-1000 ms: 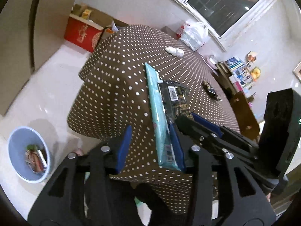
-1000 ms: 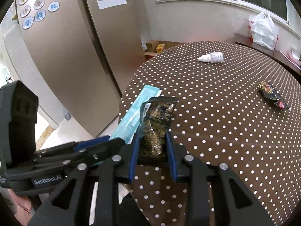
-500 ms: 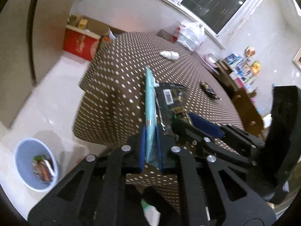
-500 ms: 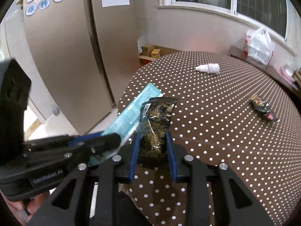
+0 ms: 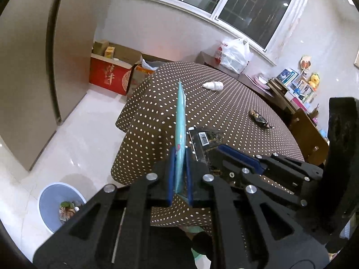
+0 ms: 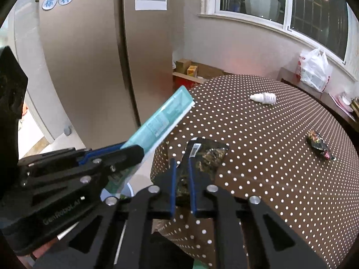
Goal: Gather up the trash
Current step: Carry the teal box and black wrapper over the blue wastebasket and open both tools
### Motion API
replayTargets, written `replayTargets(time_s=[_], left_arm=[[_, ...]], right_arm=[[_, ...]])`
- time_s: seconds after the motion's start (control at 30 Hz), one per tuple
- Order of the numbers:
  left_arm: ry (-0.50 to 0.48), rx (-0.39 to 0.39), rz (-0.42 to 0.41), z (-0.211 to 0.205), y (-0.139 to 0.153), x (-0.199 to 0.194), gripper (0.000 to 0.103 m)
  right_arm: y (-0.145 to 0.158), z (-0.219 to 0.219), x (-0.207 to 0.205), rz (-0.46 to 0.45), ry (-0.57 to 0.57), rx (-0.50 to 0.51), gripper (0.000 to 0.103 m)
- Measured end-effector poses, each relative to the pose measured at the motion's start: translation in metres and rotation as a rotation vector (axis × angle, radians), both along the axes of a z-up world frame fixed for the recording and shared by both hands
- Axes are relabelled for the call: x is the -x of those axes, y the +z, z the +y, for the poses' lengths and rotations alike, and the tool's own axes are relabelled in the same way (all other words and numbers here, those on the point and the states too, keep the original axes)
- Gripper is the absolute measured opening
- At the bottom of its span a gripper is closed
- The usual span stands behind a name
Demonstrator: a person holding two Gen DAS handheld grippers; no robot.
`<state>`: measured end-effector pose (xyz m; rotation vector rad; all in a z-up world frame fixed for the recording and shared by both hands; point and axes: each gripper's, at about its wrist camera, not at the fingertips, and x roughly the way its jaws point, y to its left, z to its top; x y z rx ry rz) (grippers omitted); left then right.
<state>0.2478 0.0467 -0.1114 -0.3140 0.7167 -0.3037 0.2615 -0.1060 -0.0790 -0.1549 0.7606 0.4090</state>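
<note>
trash in both grips: left gripper (image 5: 179,174) fingers clamp the teal wrapper (image 5: 180,134), right gripper (image 6: 181,186) fingers, just closing, pinch the dark packet (image 6: 206,154); carry both over the bin (image 5: 48,201) before letting go.

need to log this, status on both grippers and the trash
Left gripper shut on teal wrapper. Right gripper, jaws just closed, shut on dark snack packet. Blue bin on floor, nothing blocking.

Left gripper (image 5: 179,174): matte black linkage arms, silver round screw heads at the pivots, thin blue pads lining both fingers (image 5: 171,174). White lettering on its side arm in the right wrist view. Right gripper (image 6: 182,186): same black frame, silver screws, blue pads. Bulky black housing behind each.
</note>
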Motion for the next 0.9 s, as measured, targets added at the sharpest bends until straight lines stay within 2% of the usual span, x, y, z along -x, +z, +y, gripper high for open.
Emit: replayTargets(time_s=[0.2,0.27,0.33,0.5,0.57,0.67,0.8,0.9], left_arm=[[-0.010,0.012,-0.004,-0.003,-0.006,-0.004,0.009],[0.000,0.016,0.000,-0.002,-0.008,-0.005,0.009],[0.011,0.018,-0.002,-0.001,-0.010,-0.005,0.009],[0.026,-0.017,-0.013,-0.004,-0.010,-0.005,0.009],[0.034,-0.035,-0.015,-0.006,-0.010,-0.006,0.009],[0.055,-0.097,-0.022,-0.009,-0.009,-0.008,0.009],[0.058,-0.169,-0.020,-0.018,-0.009,-0.011,0.009],[0.045,-0.166,-0.018,-0.021,-0.010,-0.011,0.009]], right_arm=[[-0.007,-0.009,-0.009,0.011,-0.039,-0.005,0.010],[-0.008,-0.011,-0.010,0.013,-0.045,-0.012,0.024],[-0.009,-0.013,-0.010,0.000,-0.071,-0.002,0.031],[-0.013,-0.017,-0.012,-0.014,-0.110,0.014,0.037],[-0.015,-0.017,-0.013,-0.018,-0.119,0.020,0.047],[-0.012,-0.017,-0.013,-0.088,-0.151,0.088,0.061],[-0.017,-0.026,-0.026,-0.041,-0.140,0.060,0.061],[-0.017,-0.027,-0.033,-0.035,-0.129,0.074,0.061]])
